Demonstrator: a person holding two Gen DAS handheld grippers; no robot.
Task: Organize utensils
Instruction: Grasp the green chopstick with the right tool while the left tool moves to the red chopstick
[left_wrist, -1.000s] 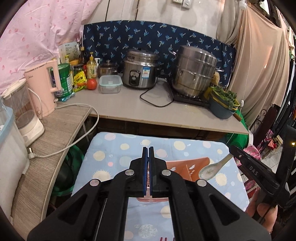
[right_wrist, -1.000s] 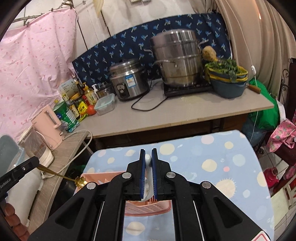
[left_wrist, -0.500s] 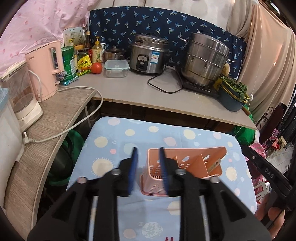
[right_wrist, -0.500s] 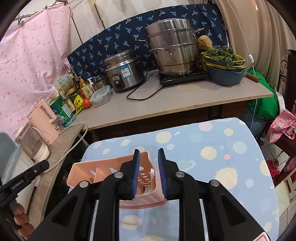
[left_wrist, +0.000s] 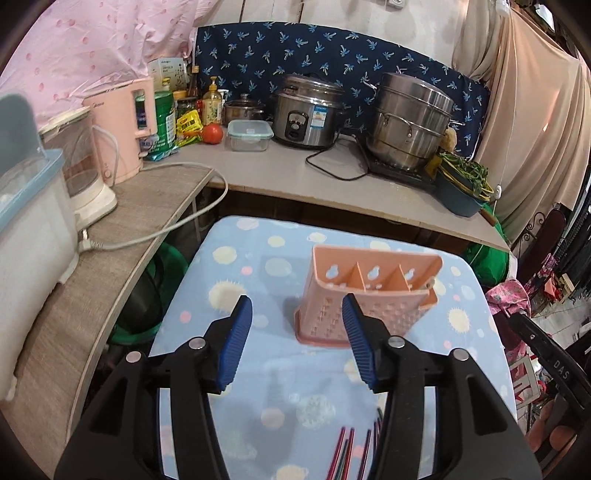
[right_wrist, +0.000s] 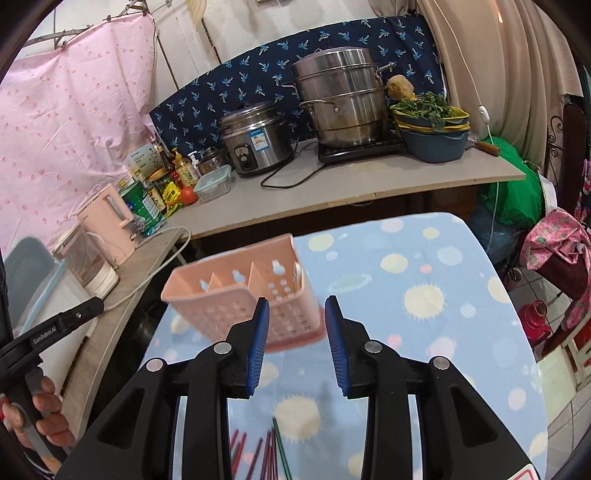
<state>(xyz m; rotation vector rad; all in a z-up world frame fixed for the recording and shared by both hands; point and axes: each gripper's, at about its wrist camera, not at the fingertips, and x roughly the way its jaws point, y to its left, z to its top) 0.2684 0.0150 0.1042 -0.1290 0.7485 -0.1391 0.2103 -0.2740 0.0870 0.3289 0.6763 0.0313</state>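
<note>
Chopsticks (right_wrist: 271, 452) wait on the near edge of the bench (right_wrist: 424, 295), close under both hand-held grippers.

They lie as a loose bundle, long axis running from near to far, just below the right hand-held gripper (right_wrist: 297, 341) and right of the left hand-held gripper (left_wrist: 295, 341); the right one seems nearer. Both have just been opening and stand spread, nothing between the pads. Farther away the pink holder (left_wrist: 373, 291) stands upright; a pale handle shows in its right compartment, the others look empty.
</note>
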